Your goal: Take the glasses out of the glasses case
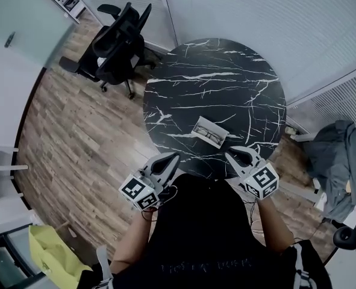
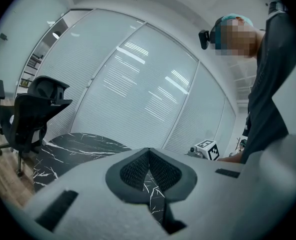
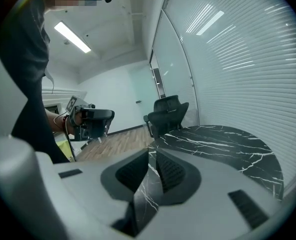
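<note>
While the tools wait: the left tool (image 1: pixel 173 158) (image 2: pixel 148 150) has its jaws pressed tip to tip on nothing. The right tool (image 1: pixel 233 155) (image 3: pixel 152 151) leaves only a thin slit between its pads, also empty. Both hang over the near rim of the tabletop (image 1: pixel 214 77).
Glasses case: the glasses case (image 1: pixel 217 127) lies open on the tabletop, just ahead of both tools and between their lines, a little nearer the right one.
Glasses: the glasses (image 1: pixel 209 135) lie inside the case, untouched.
Risk, jaws: neither tool looks ready to take a frame. Reaching in like this would probably push the glasses around instead of gripping them.
Risk, case: it looks light and nothing holds it. A pull on the glasses could drag or tip it unless one tool steadies its wall.
Risk, glasses: the frame is thin. A pinch on a lens or a hard squeeze on an arm could mark or bend it, and a shallow hold could let it slip.
Edges: the case sits close to the rim on the tools' side. A shove back toward the tools could send it over onto the wood floor.
Open room: beyond the case the tabletop is bare. An office chair (image 1: pixel 114 41) stands well away, past the left tool's outer side. The person's body, right behind both tools, limits any pull back.
</note>
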